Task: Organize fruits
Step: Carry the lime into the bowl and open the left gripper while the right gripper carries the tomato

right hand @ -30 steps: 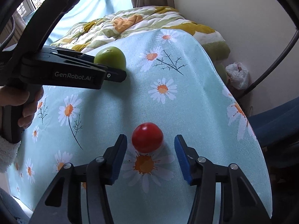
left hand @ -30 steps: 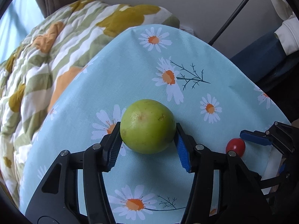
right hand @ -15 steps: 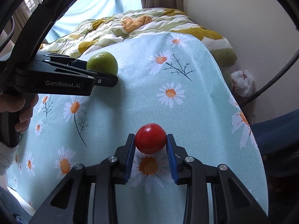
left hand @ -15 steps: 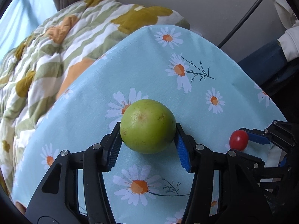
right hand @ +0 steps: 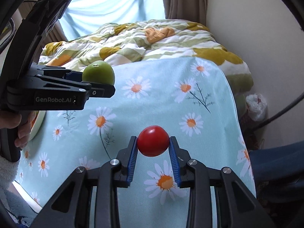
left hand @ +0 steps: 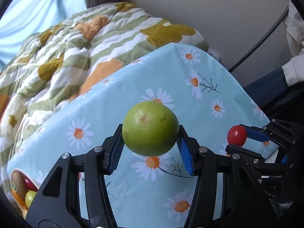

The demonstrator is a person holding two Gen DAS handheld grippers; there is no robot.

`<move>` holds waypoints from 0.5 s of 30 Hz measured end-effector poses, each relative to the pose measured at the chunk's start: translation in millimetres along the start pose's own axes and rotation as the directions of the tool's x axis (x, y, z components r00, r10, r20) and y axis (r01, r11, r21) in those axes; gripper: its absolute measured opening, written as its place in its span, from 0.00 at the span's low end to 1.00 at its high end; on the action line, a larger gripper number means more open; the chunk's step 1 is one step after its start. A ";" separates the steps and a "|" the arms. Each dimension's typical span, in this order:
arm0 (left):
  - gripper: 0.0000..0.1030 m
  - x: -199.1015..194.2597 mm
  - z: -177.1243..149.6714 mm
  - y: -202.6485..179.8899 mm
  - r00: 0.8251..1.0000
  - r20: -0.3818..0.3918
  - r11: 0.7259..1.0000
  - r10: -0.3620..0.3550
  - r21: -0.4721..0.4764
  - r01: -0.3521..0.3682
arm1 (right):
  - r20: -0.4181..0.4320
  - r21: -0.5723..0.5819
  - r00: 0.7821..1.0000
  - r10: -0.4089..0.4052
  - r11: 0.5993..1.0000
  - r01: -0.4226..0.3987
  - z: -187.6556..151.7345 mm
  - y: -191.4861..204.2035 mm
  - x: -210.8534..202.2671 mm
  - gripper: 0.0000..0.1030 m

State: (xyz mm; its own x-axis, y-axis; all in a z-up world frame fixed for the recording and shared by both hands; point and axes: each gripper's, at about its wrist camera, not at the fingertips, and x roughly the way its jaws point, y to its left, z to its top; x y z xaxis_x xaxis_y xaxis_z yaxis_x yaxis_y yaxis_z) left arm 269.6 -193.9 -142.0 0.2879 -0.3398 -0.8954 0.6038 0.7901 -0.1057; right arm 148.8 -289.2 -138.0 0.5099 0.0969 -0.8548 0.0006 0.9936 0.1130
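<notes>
My left gripper (left hand: 150, 146) is shut on a round green fruit (left hand: 150, 128), held clear above the daisy-print tablecloth (left hand: 117, 98). In the right wrist view that green fruit (right hand: 98, 74) shows at the upper left between the left gripper's fingers. My right gripper (right hand: 153, 152) is shut on a small red tomato (right hand: 153, 143), lifted a little off the cloth. The same tomato (left hand: 236, 135) appears at the right in the left wrist view. A bowl (left hand: 20, 190) with several fruits peeks in at the lower left corner.
A rumpled green, white and orange quilt (right hand: 142, 39) lies beyond the table's far edge. The table (right hand: 230, 98) drops off at the right toward a wall, a dark cable (left hand: 254, 45) and a white plastic bag (right hand: 256, 106). A hand (right hand: 22, 129) holds the left gripper's handle.
My right gripper closed on the red tomato and lifted it off the cloth. My left gripper rose and shifted with the green fruit, bringing the fruit bowl into view at lower left.
</notes>
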 end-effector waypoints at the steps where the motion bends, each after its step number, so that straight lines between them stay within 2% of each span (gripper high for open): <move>1: 0.58 -5.2 -2.2 3.1 1.000 0.006 1.000 0.006 -0.017 -0.006 | 0.004 -0.017 1.000 0.009 1.000 -0.009 3.2 3.0 -2.0 0.30; 7: 0.58 -42.3 -20.1 29.4 0.997 0.057 0.989 0.054 -0.142 -0.046 | 0.028 -0.122 0.997 0.076 0.990 -0.072 23.6 28.0 -12.8 0.29; 15: 0.58 -93.9 -54.9 75.9 0.985 0.107 0.955 0.137 -0.278 -0.103 | 0.043 -0.254 0.984 0.175 0.954 -0.159 44.8 86.8 -22.9 0.29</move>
State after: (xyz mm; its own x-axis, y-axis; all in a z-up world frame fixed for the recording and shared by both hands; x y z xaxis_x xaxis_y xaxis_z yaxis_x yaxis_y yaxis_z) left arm 247.6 -73.9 -89.7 0.4463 -0.2807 -0.8497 0.3402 0.9315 -0.1290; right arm 175.7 -207.9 -85.9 0.5386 0.2668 -0.7992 -0.2990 0.9473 0.1147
